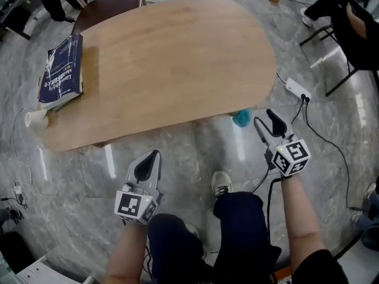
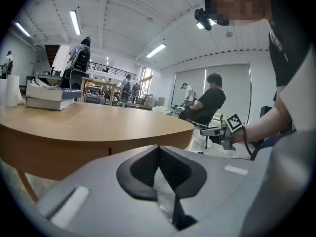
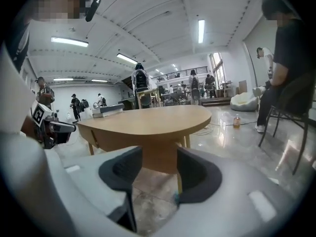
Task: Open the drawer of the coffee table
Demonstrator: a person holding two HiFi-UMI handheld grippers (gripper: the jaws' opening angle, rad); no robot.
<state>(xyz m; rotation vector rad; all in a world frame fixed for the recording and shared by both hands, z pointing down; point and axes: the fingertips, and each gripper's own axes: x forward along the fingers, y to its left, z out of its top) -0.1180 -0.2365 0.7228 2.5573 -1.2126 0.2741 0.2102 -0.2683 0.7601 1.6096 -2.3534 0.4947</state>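
Coffee table dead ahead, drawer front hard to pick out, probably in the apron under the surface's near edge. Right gripper held low, jaws spread and empty, likely readying the pull. Left gripper is pinched closed on nothing.

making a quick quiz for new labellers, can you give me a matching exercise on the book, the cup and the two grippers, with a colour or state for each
Column one:
1 book
2 paper cup
3 left gripper
4 right gripper

Column two:
A jaws apart, holding nothing
B white
C jaws together
D dark blue cover

Pairs: 1-D, 2-B, 3-C, 4-A
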